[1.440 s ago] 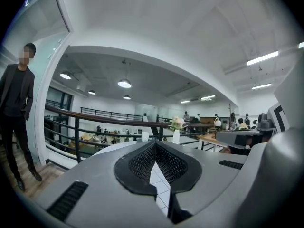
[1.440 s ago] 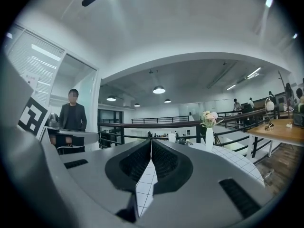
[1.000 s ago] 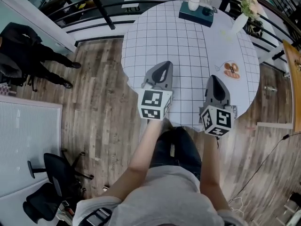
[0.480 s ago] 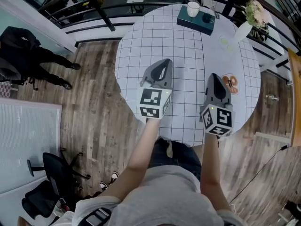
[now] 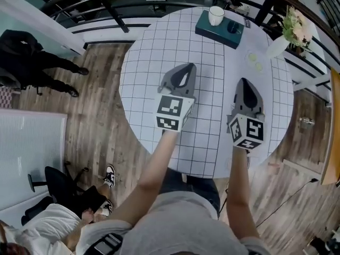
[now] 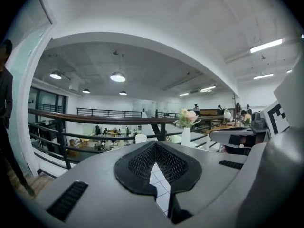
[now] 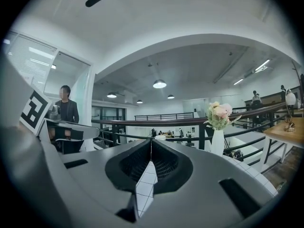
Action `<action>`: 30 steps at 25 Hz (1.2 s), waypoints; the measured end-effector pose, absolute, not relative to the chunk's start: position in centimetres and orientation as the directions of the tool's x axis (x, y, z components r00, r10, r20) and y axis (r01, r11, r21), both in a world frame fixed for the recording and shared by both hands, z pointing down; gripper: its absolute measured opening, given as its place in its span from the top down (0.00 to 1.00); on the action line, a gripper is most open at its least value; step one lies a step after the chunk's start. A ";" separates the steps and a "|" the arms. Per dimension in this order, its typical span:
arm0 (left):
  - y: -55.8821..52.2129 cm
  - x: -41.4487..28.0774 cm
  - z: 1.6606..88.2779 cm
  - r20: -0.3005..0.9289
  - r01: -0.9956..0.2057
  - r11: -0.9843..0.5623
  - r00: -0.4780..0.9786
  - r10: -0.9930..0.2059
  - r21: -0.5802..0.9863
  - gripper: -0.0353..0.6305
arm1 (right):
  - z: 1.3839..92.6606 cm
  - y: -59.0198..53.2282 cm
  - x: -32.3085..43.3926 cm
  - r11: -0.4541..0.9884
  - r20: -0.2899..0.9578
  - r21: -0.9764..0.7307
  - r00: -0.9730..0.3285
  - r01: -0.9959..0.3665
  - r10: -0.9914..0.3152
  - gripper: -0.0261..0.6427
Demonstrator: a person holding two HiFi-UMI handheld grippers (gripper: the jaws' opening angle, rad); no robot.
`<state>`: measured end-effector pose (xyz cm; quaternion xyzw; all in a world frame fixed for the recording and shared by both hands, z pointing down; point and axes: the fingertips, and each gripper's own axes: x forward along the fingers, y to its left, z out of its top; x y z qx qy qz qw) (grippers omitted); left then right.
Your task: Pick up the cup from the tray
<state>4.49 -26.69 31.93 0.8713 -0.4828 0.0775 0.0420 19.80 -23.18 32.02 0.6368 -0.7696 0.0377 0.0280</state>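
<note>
Head view with both gripper views: you are holding the left gripper (image 5: 186,67) and the right gripper (image 5: 241,82) over the middle of the gridded counter (image 5: 154,52). Each has its jaws pressed together and nothing between them. The white cup (image 5: 215,15) is standing upright at the 11 o'clock corner of the teal tray (image 5: 212,32). The tray is lying at the counter's 12 o'clock edge, well apart from both grippers. From the left gripper the cup is sitting at roughly 1 o'clock, from the right at roughly 11 o'clock. The chief hazard is arriving with the jaws closed: shut tips would be shoving the cup rather than straddling it. That could be tipping it, or sliding it off the tray toward the railing (image 6: 95,119) just beyond the far edge. A small dark object (image 5: 234,26) is sitting on the tray at the cup's 4 o'clock, so a widely opened jaw coming in from that side is likely to be nudging it. The vase (image 5: 277,45) of flowers is standing at the counter's 2 o'clock, and a right-hand reach swinging outward is risking a clip that topples it. The cup looks smooth and rounded, so a shallow pinch near the rim may be slipping as you lift.
</note>
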 end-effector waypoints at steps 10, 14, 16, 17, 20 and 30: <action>-30.5 5.3 34.5 0.228 -0.854 -0.520 0.501 -0.835 -0.025 0.94 | 36.4 -31.2 21.5 0.257 0.170 0.059 -0.244 -0.965 -0.955 0.95; -31.7 4.6 35.6 0.245 -0.860 -0.510 0.488 -0.838 -0.034 0.94 | 38.1 -34.2 22.1 0.251 0.199 0.056 -0.236 -0.966 -0.951 0.95; -32.8 4.4 35.8 0.241 -0.857 -0.515 0.493 -0.836 -0.033 0.94 | 38.8 -35.6 22.4 0.255 0.210 0.044 -0.240 -0.966 -0.948 0.95; -33.3 4.3 35.9 0.242 -0.855 -0.517 0.496 -0.834 -0.029 0.94 | 39.2 -36.3 22.6 0.257 0.217 0.039 -0.243 -0.966 -0.945 0.95; -34.6 4.2 36.5 0.245 -0.850 -0.526 0.507 -0.826 -0.016 0.94 | 40.4 -38.6 23.5 0.264 0.238 0.046 -0.246 -0.963 -0.939 0.95; -37.6 4.1 39.5 0.283 -0.824 -0.567 0.542 -0.791 -0.006 0.94 | 45.0 -48.5 26.7 0.341 0.341 0.119 -0.284 -0.932 -0.896 0.94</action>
